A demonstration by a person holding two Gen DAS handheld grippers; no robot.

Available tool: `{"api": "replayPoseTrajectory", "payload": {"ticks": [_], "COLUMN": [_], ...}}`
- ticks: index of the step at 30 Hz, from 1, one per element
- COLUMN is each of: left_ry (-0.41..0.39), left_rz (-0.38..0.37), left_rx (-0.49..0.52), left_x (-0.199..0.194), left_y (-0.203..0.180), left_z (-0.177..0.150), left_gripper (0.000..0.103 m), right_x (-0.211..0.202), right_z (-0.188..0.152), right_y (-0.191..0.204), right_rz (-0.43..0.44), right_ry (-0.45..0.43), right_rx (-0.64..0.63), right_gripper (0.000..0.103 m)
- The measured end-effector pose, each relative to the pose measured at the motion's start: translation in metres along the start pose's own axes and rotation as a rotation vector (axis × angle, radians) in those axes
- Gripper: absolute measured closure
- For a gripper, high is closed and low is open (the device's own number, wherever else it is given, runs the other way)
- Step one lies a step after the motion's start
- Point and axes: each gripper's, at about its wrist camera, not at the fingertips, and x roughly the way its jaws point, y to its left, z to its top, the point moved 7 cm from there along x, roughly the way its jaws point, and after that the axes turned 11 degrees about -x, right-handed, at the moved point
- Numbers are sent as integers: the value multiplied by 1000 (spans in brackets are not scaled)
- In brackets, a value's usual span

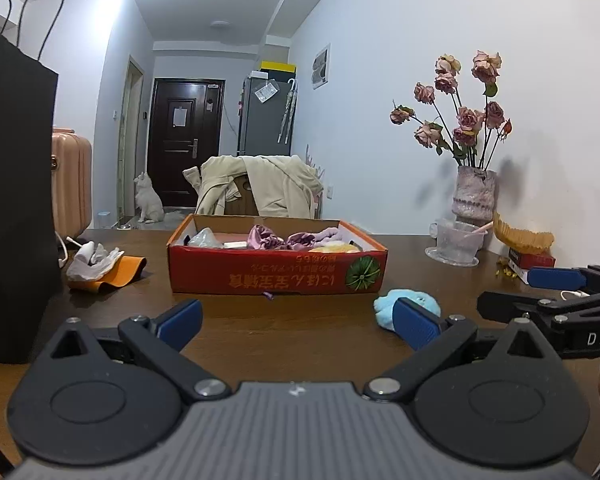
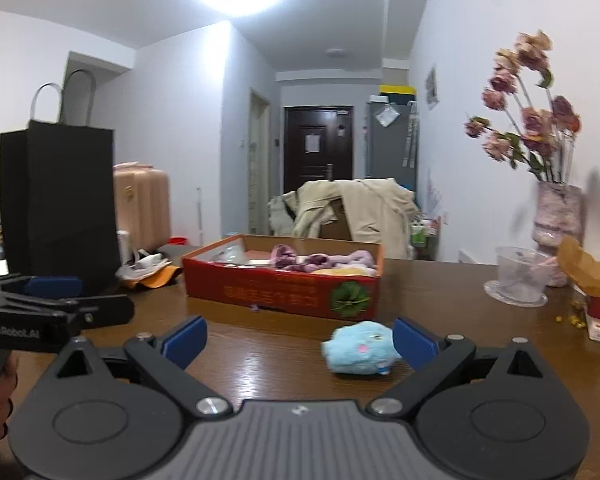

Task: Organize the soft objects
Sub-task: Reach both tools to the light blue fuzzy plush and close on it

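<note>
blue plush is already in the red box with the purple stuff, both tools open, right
Not quite. The blue plush still lies on the table in front of the red box, as the right wrist view shows. The purple stuff is in the box, and both tools are open.

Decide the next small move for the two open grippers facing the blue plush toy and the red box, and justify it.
Probably ease the right gripper forward and slightly right until the blue plush toy sits between its open fingers. The toy lies loose on the table, outside the red box where other soft things already lie. The left gripper is open, holding nothing.
</note>
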Motion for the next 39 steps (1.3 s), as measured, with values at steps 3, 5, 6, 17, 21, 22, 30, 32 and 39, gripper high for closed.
{"api": "replayPoseTrajectory", "payload": {"ticks": [3,5,6,17,21,22,30,32,39], "left_ry": [16,29,35,151,219,238,425,458,457], "left_rz": [3,8,10,33,0,-7,-130,-193,-253], "left_rx": [-5,-14,-23,-146,-180,-180,-279,-318,-395], "left_x": [16,29,37,144,177,183,217,223,206], "left_y": [-9,-14,-17,-41,-52,-56,-66,-68,-63], "left_z": [0,1,3,2,-10,-13,-42,-51,-44], "left_gripper": [0,0,0,0,4,10,47,56,69], "right_x": [9,20,26,128,157,162,183,185,167], "right_z": [-3,-3,-2,-7,-19,-24,-49,-58,-51], "right_y": [-16,-28,-34,-102,-114,-115,-111,-110,-97], "right_rz": [-15,-20,-21,74,113,121,164,186,171], "right_ry": [18,38,44,177,209,218,288,306,276], "right_rx": [1,-21,-26,99,182,195,253,280,333], "right_gripper": [3,4,4,17,23,27,45,58,71]}}
